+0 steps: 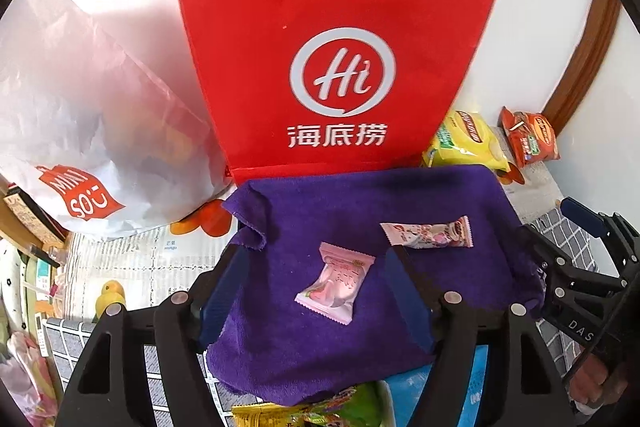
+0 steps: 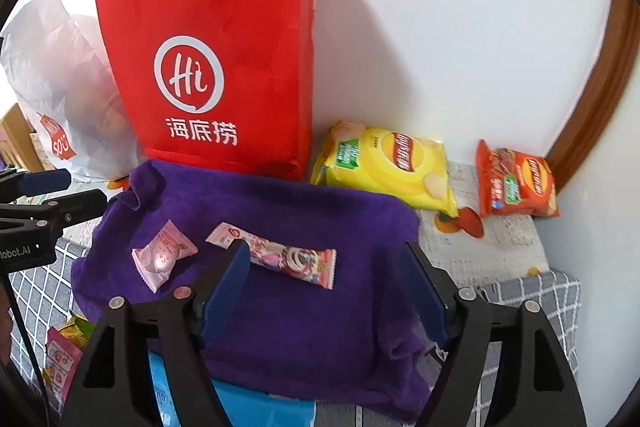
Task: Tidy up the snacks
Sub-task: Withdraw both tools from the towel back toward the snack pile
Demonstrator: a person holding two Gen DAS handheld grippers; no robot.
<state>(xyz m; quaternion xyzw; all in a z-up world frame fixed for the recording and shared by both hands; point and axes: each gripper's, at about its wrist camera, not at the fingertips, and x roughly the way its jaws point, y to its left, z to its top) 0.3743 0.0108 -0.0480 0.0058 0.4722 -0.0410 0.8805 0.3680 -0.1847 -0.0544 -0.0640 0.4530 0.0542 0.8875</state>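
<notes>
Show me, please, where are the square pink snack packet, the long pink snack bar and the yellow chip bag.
square pink snack packet (image 1: pixel 336 281): left wrist view, middle of wrapper.
long pink snack bar (image 2: pixel 288 257): right wrist view, middle of wrapper.
yellow chip bag (image 2: pixel 388 167): right wrist view, front face.

I count two small pink-wrapped snacks: one square pink packet (image 1: pixel 337 283) at lower centre of the left wrist view and one long pink bar (image 2: pixel 276 255) at centre of the right wrist view. I count two chip bags: one yellow chip bag (image 2: pixel 388 167) right of centre and one orange chip bag (image 2: pixel 516 183) at far right. I count two carrier bags: one red paper bag (image 2: pixel 212 67) at upper centre and one white plastic bag (image 1: pixel 80 131) at left. I count one purple towel (image 2: pixel 288 327). Further wrappers at the bottom edge are too cut off to count.
</notes>
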